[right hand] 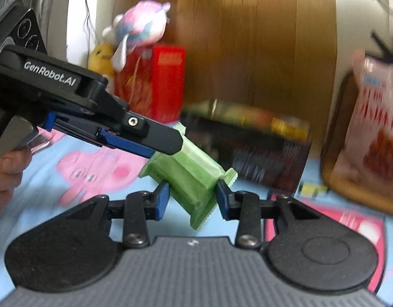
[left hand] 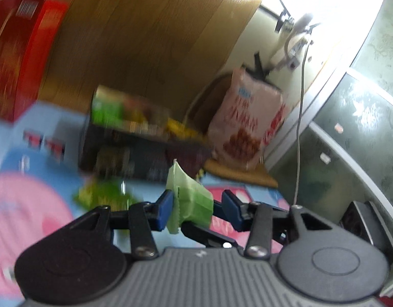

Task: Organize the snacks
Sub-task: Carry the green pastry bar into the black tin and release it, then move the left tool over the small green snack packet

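Note:
A green wrapped snack packet hangs tilted above the blue cartoon mat, with my right gripper shut on it and a blue pad on each side. My left gripper reaches in from the left. It grips the green wrapping at its far upper end. I cannot tell whether this is one packet or two pressed together. In the left wrist view the green packet sits between the left gripper pads. The right gripper's black finger pokes in beneath it.
Behind stands a dark box filled with blurred snacks. A pink snack bag leans in a brown basket at right. A red box and plush toys are at left. Loose green packets lie on the mat. A hand holds the left gripper.

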A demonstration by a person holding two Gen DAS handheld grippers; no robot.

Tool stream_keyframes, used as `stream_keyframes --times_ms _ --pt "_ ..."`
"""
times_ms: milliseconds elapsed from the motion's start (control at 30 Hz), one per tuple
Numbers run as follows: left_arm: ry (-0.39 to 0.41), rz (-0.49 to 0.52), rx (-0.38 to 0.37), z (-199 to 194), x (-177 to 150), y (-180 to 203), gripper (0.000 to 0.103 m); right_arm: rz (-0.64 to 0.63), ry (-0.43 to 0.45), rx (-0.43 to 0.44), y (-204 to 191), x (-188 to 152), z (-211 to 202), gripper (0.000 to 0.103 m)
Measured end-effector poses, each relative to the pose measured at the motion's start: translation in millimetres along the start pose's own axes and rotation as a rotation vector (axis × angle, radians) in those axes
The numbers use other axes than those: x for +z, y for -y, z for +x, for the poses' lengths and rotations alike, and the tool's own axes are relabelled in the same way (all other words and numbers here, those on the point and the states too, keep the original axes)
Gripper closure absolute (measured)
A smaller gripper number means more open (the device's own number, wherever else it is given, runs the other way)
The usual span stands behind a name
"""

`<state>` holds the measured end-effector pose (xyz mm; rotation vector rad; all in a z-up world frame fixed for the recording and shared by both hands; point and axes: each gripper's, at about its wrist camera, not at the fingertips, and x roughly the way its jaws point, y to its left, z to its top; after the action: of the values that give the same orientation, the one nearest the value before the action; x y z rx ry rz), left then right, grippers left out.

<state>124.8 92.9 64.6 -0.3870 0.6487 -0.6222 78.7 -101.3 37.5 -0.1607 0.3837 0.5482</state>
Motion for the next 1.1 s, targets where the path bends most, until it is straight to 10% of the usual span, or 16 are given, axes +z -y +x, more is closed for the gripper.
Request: stream_keyframes --times_ms 267,567,767,1100 --pt "0.094 0.032 0.052 36.0 69.1 -15.4 0.061 -0.126 0.046 -0.101 25.4 53.2 66.1 0.061" --pt "0.055 -0.032 0.17 81.3 76.3 -58.7 0.058 -0.087 0.033 -0.14 44.5 49.3 99.0 0.051" --pt "0.114 -0.064 0.183 30.1 55.2 -69.5 0.056 0.051 0.025 0.037 32.8 16.3 49.6 0.05" --pt "-0.061 -0.125 0.241 39.5 -0.9 -86.3 0.056 0.114 -0.173 0.176 5.9 -6.3 66.2 0.019"
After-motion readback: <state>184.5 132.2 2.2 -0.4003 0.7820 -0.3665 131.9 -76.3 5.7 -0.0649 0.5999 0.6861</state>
